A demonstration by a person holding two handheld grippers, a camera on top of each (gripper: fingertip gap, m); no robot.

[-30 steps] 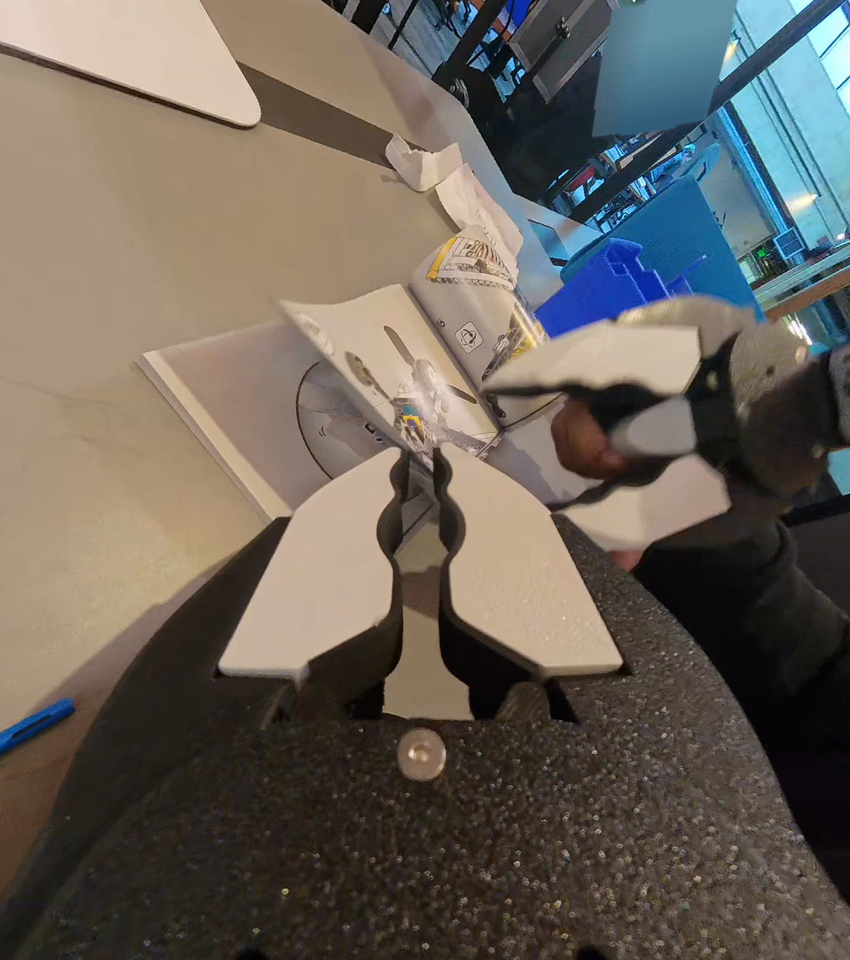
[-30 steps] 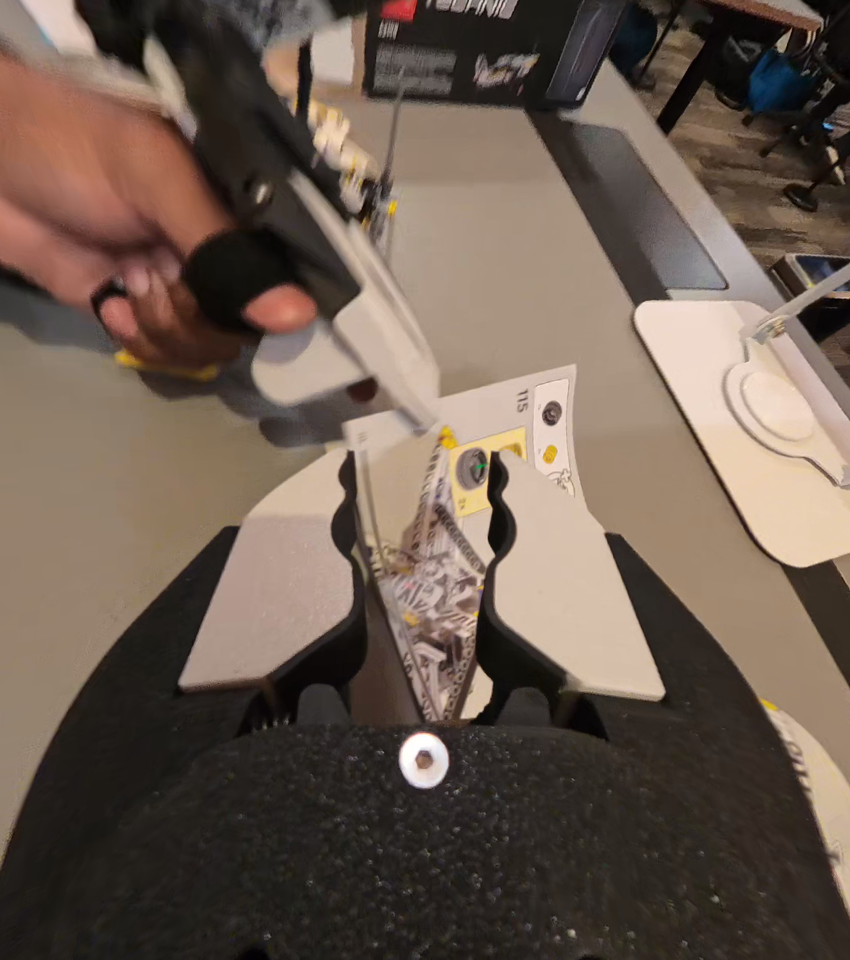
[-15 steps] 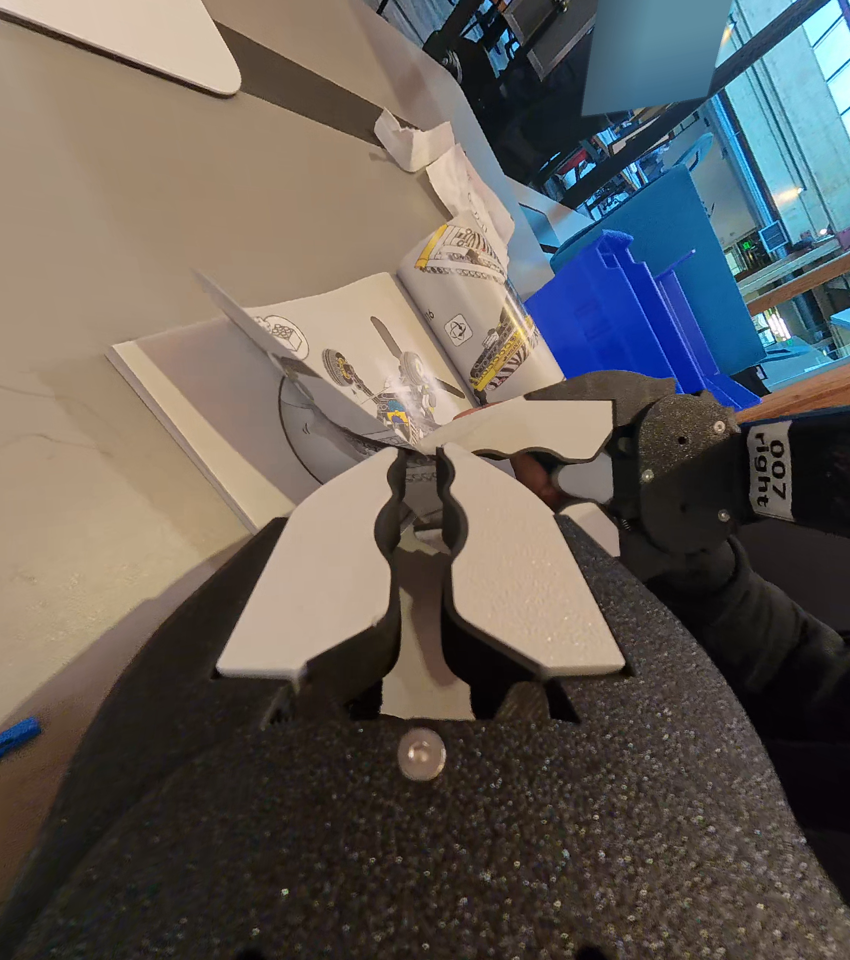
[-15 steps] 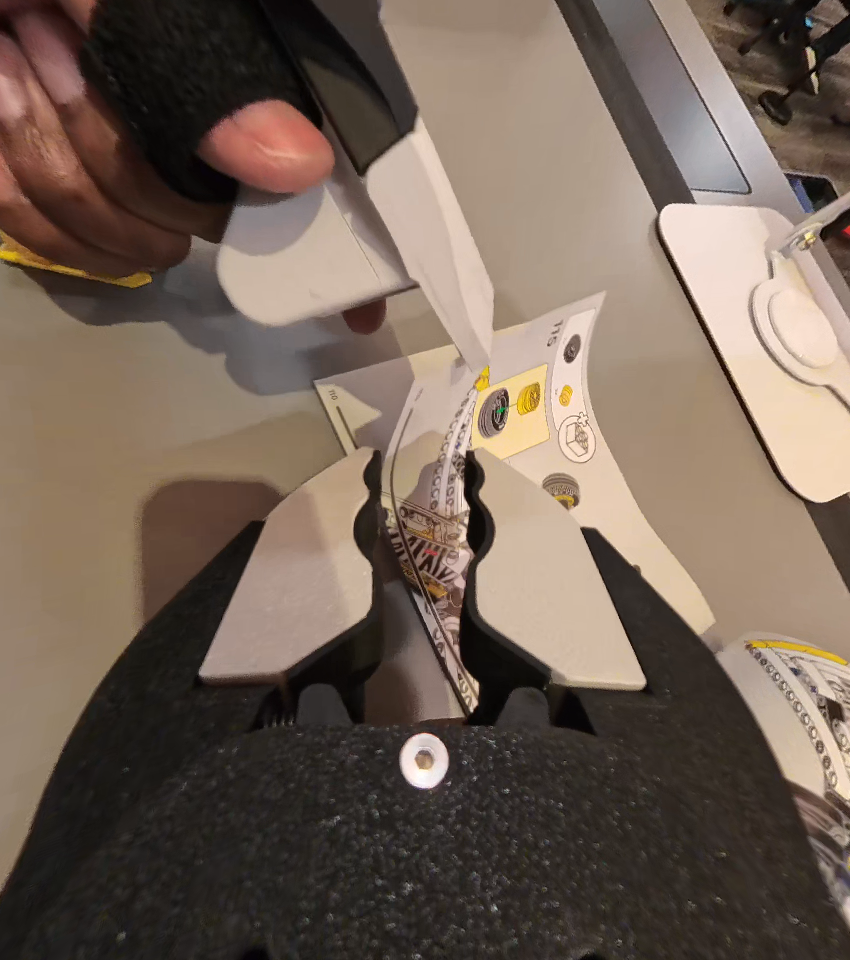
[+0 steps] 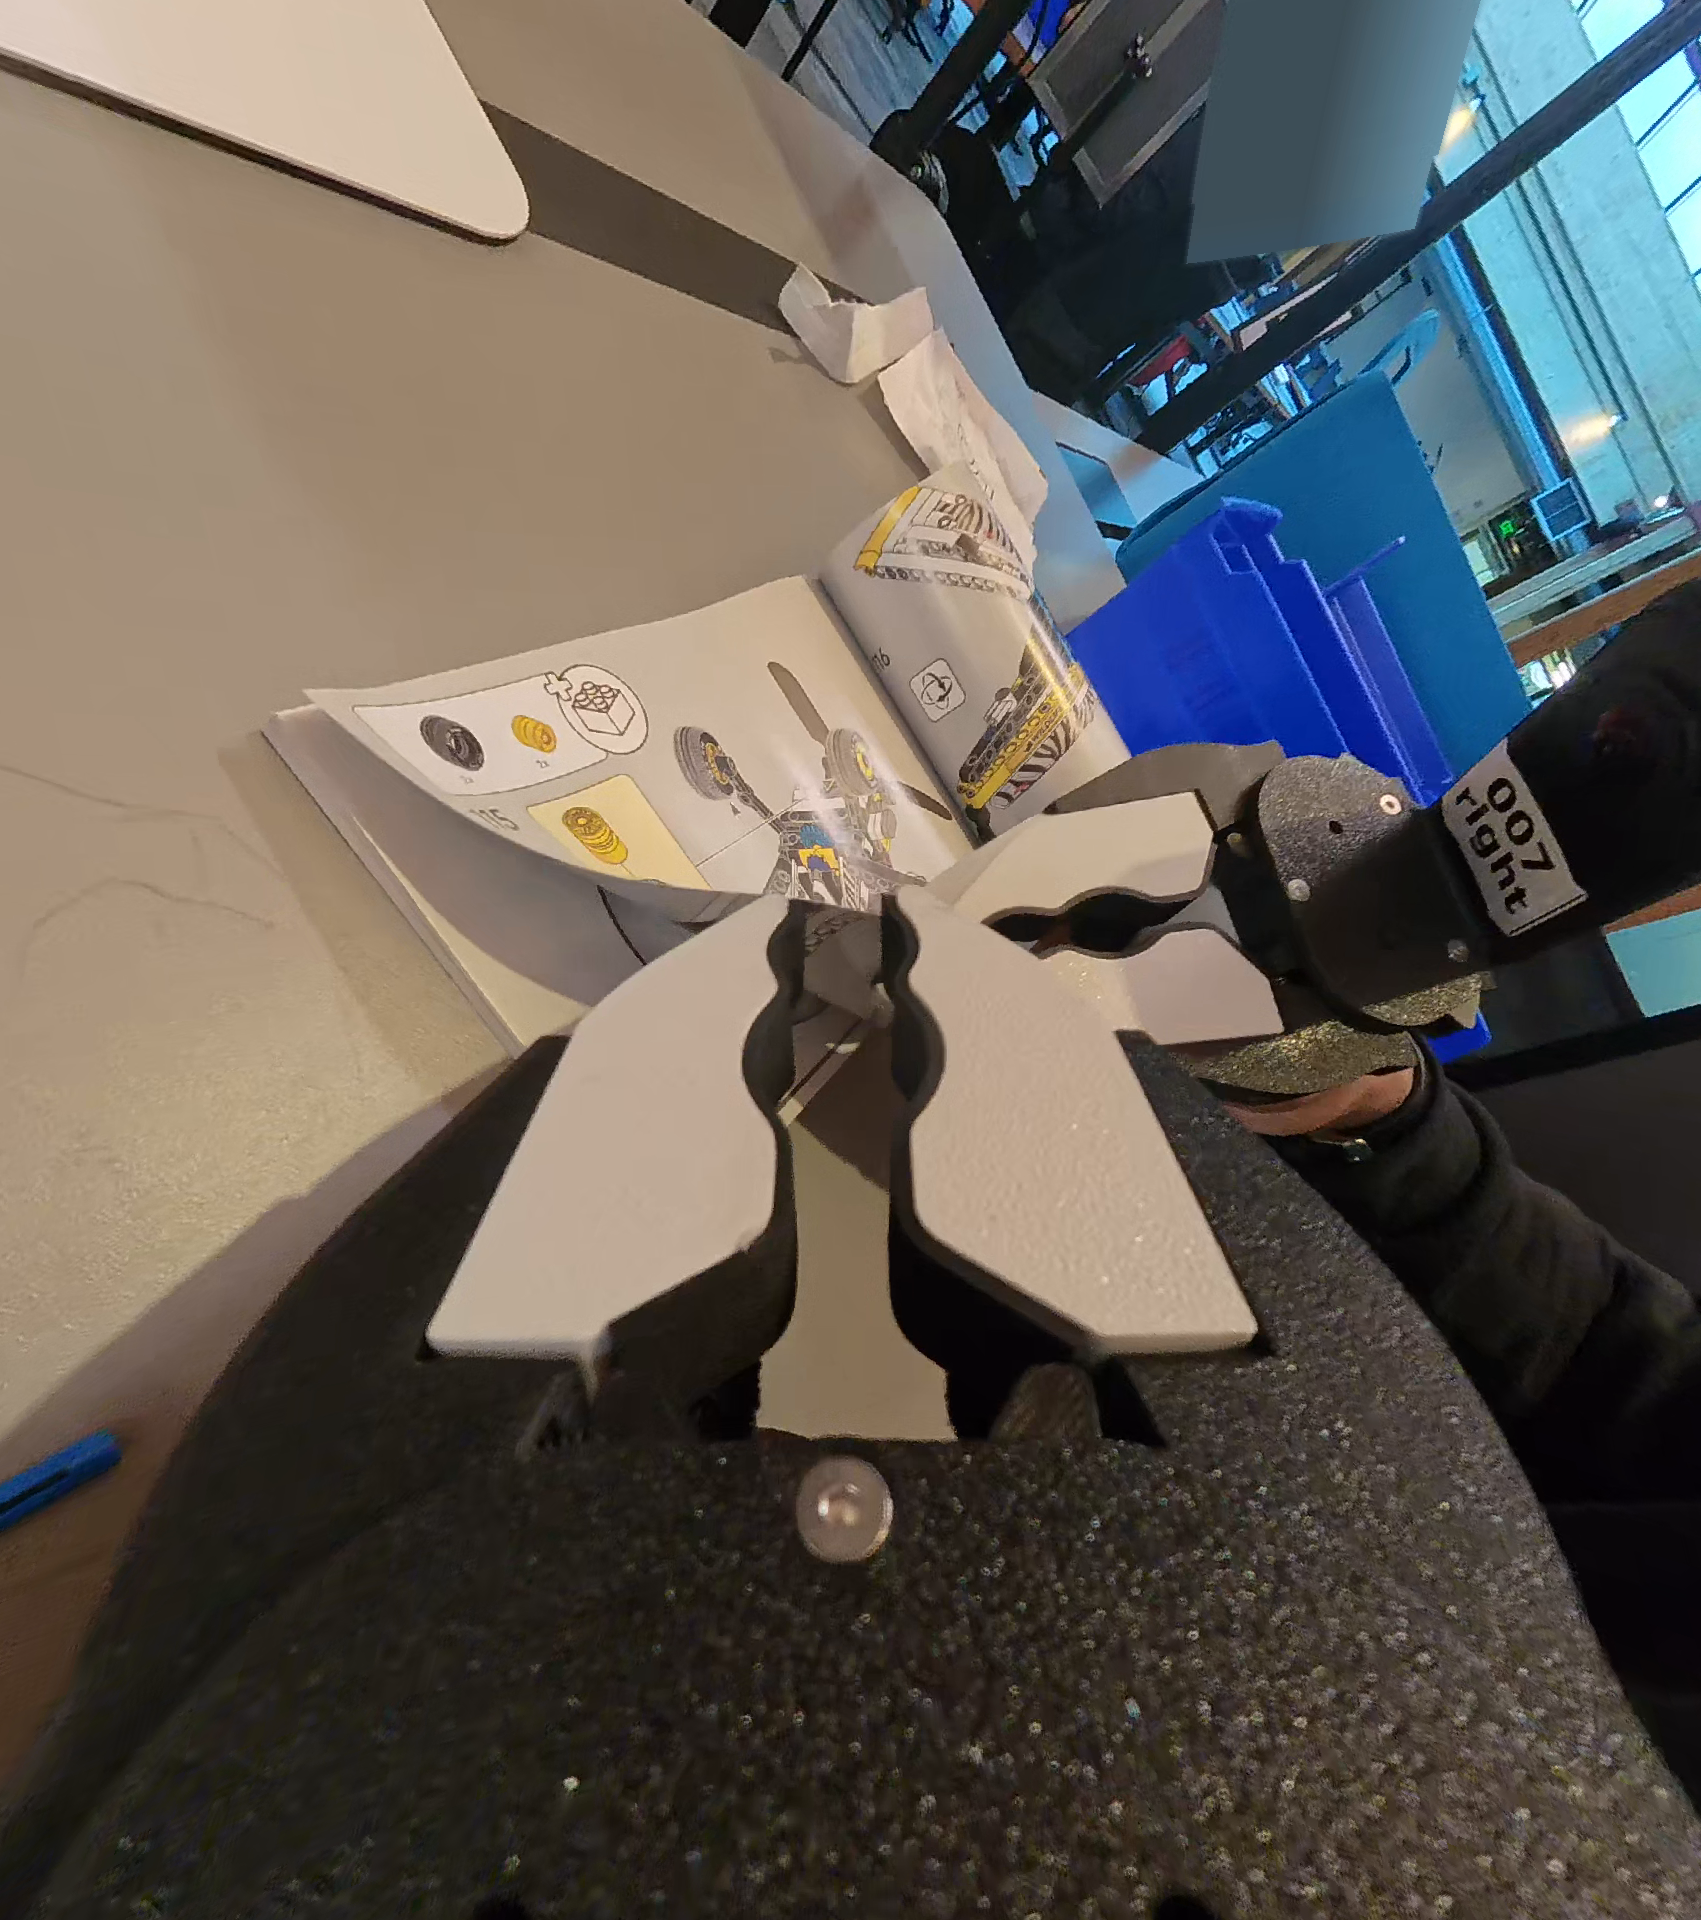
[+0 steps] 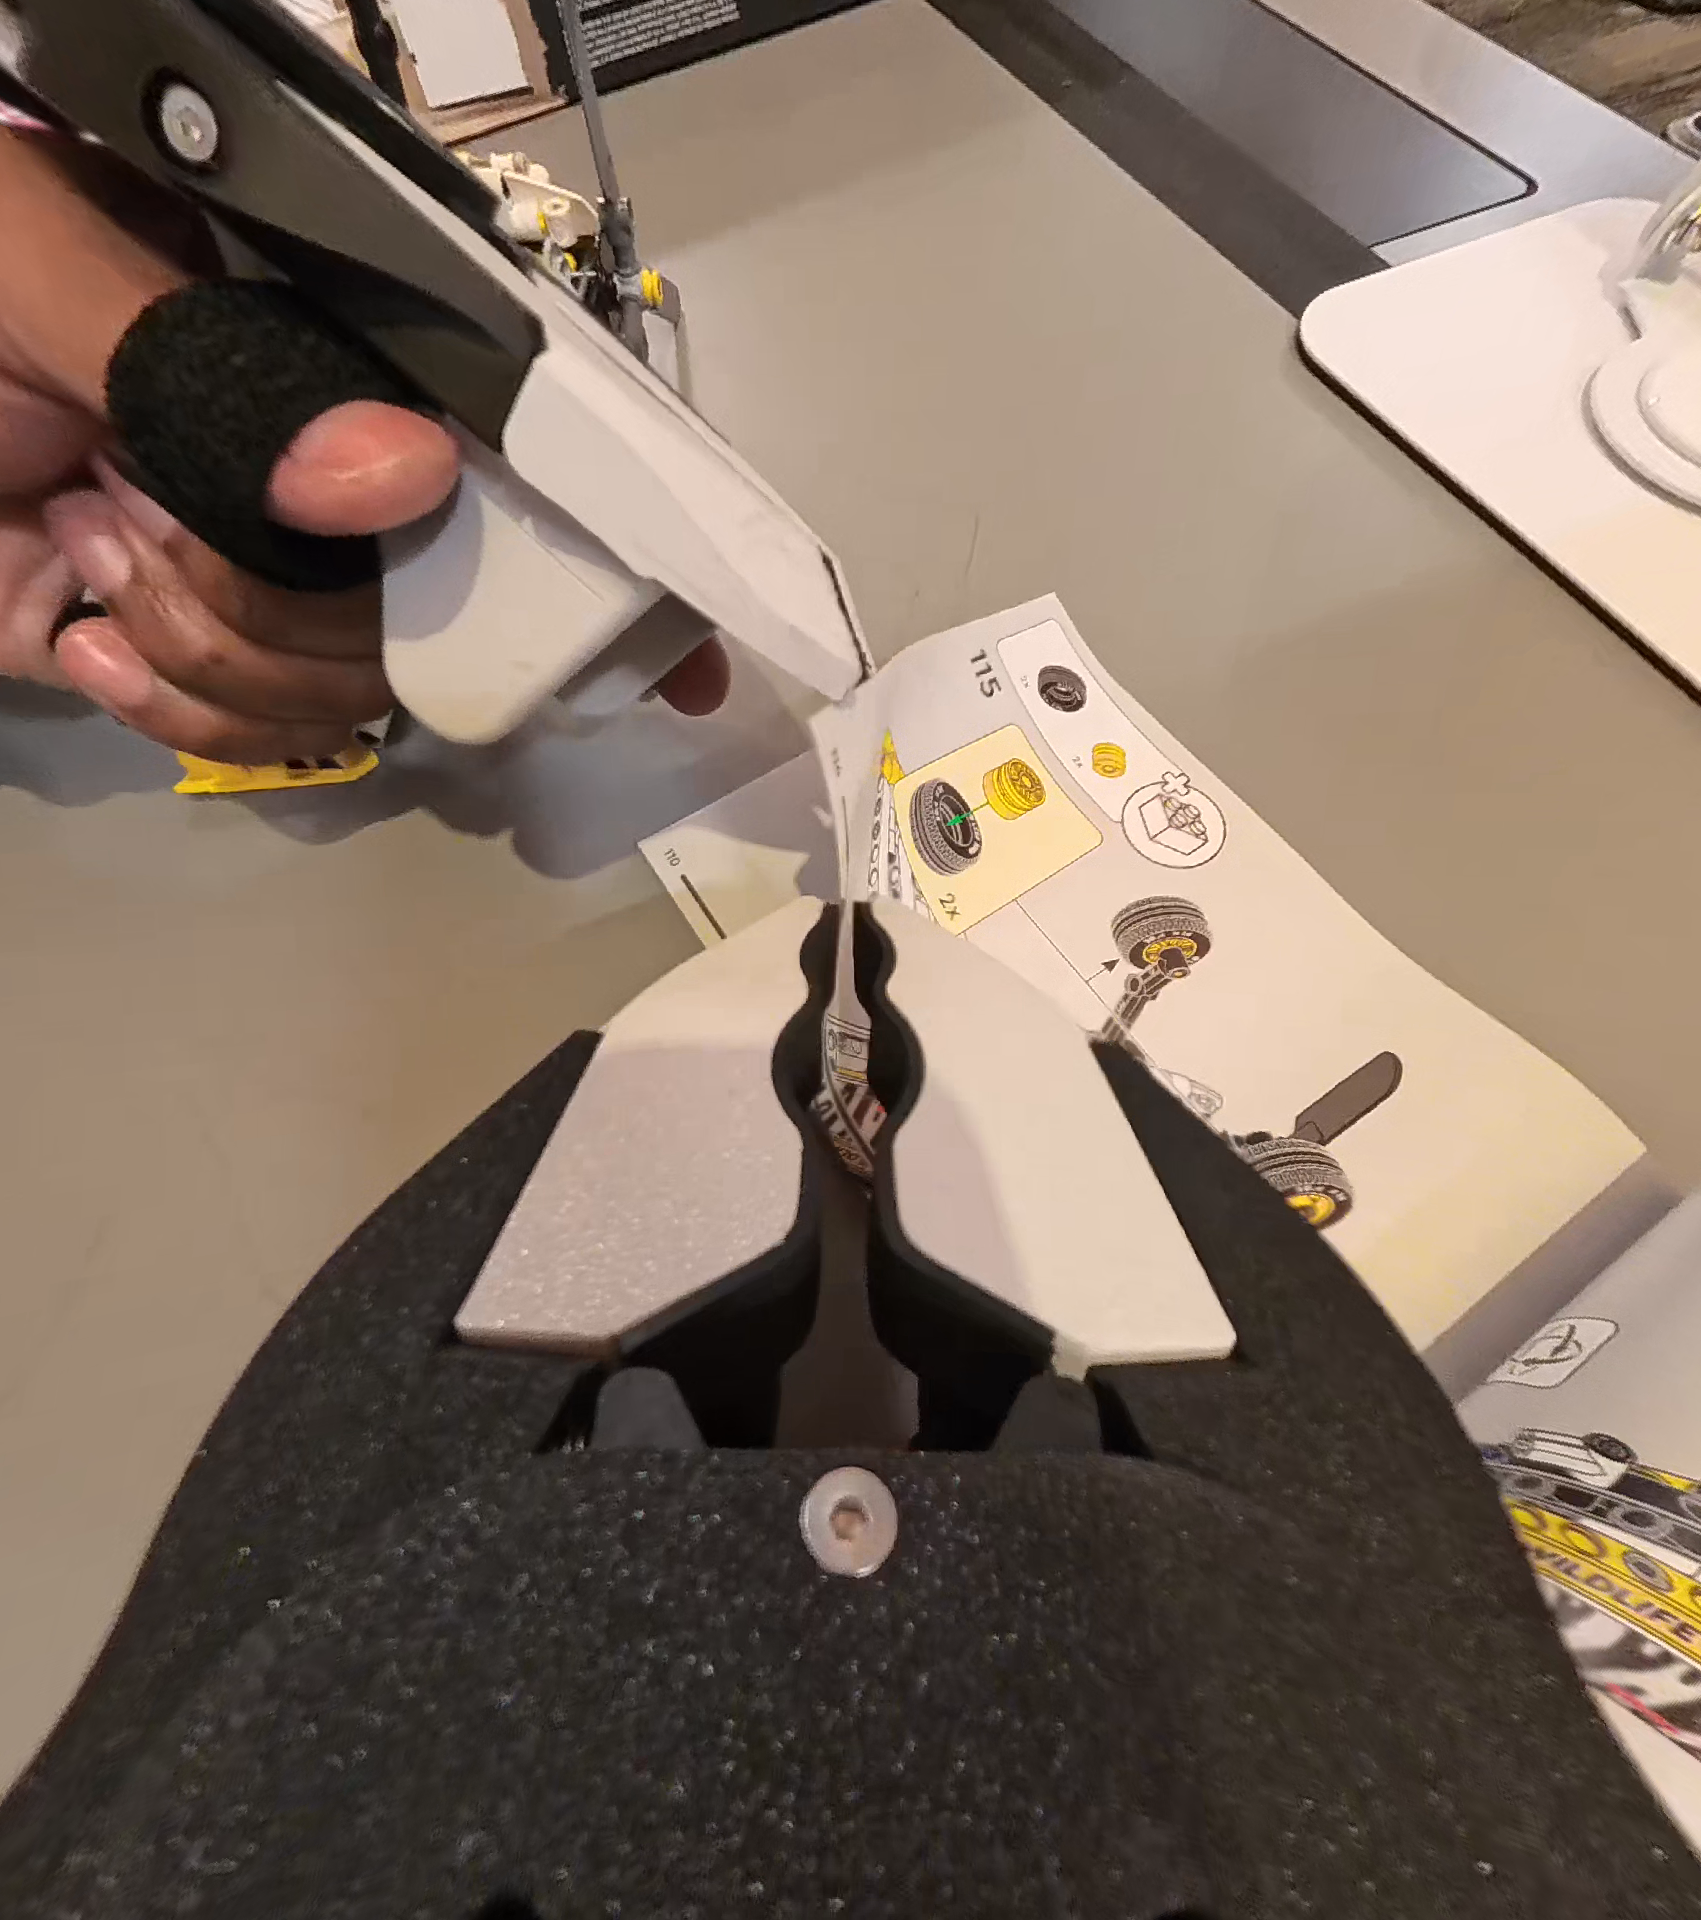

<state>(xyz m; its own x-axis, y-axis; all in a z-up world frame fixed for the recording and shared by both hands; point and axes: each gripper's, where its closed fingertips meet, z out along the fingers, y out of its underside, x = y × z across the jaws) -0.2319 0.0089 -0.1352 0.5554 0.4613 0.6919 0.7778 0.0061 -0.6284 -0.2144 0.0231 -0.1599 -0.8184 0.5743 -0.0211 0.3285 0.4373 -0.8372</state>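
Two grippers meet on one lifted page (image 6: pixel 1189 883) of the brick-set instruction booklet (image 5: pixel 939 644), which lies open on the grey table (image 5: pixel 202 468).

Your right gripper (image 6: pixel 848 914) is clamped on that page. The fingertips are together, with the thin sheet running edge-on between them. Your left gripper (image 5: pixel 838 914) has its fingers slightly apart. The page's edge sits at the tips, and the pads don't look pressed on it. In the right wrist view its tip touches the page's top corner.

My read on handling:
- It's thin glossy paper, so pinch near the free edge.
- Pull along the curl, not against the spine, or it will crease or tear.
- Let only one sheet into the pinch. I can't tell whether a second sheet is caught.

Pose:
- The right gripper comes in low and nearly level across the booklet.
- The left gripper angles down steeply from your hand (image 6: pixel 98 520), thumb in a black sleeve, tip down at the corner.
- The two grippers cross just beside each other.

Nearby:
- A blue bin (image 5: pixel 1241 665) sits past the table edge.
- Crumpled paper (image 5: pixel 856 322) lies beyond the booklet.
- A white board (image 6: pixel 1500 416) is well apart.
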